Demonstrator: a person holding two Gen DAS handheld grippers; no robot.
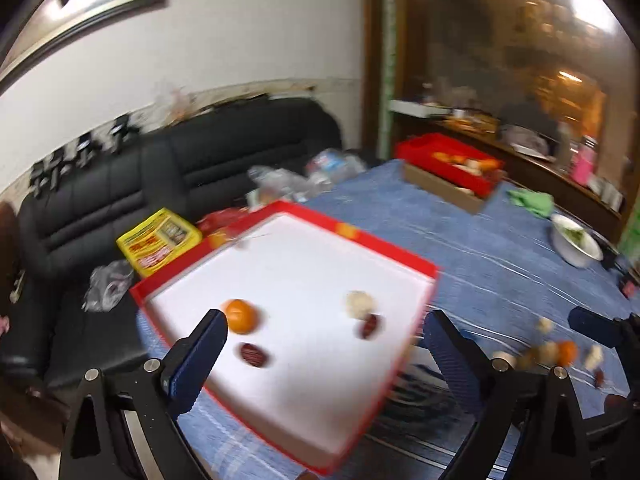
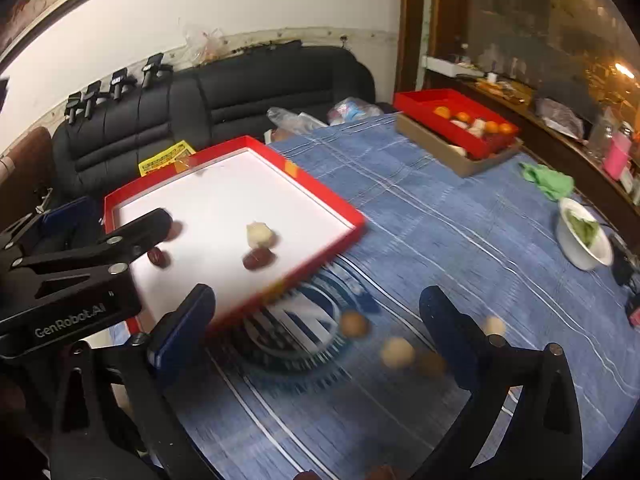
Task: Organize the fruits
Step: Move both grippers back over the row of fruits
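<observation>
- Left wrist view: left tongs (image 1: 324, 344) gape empty above the red tray (image 1: 416, 260) on the worktop (image 1: 460, 232); in it lie an orange (image 1: 240, 316), two dates (image 1: 253, 355) and a pale fruit (image 1: 360, 303).
- Right wrist view: right tongs (image 2: 316, 316) spread empty right of the tray; loose fruits (image 2: 397, 353) lie between them. "GenRobot.AI" marks the left tool.

Open cloth (image 2: 460, 220) right of tray (image 2: 320, 200)

Blue-clothed table (image 2: 460, 216) w/ red tray (image 2: 320, 200), loose fruit (image 2: 397, 353)
</observation>
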